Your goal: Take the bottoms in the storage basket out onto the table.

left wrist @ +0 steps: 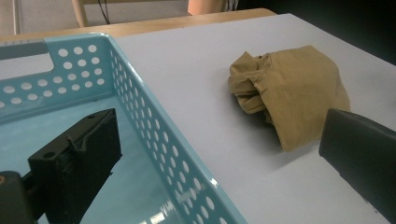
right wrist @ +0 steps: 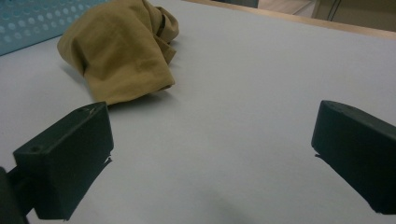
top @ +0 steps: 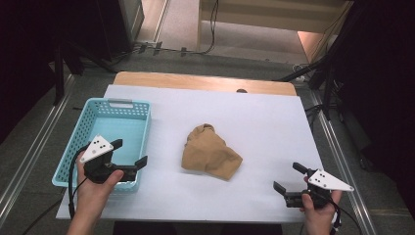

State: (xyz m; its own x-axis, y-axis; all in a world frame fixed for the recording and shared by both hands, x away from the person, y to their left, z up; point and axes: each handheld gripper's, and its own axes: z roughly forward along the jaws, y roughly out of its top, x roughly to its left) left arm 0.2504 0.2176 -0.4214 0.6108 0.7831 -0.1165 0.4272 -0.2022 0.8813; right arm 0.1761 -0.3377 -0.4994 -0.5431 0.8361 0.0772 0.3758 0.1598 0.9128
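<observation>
Tan cloth [top: 210, 152]: one crumpled piece, bunched into a loose heap, lying near the middle of the tabletop [top: 264, 117] on its white sheet, slightly toward the front edge; nothing touches it. In the left gripper view the cloth [left wrist: 292, 91] shows folds and a gathered hem facing the basket; in the right gripper view it [right wrist: 119, 49] lies well beyond the jaws. Blue basket [top: 93, 128]: plastic, perforated walls, standing along the left edge of the tabletop, just beside the cloth but apart from it, with nothing inside. Left gripper [top: 130, 154]: held over the basket's front right corner, jaws spread wide, one jaw above the basket floor, the other outside its wall, grasping nothing. Right gripper [top: 289, 177]: held near the front right corner of the tabletop, jaws spread wide above the bare sheet, grasping nothing, well apart from the cloth.
</observation>
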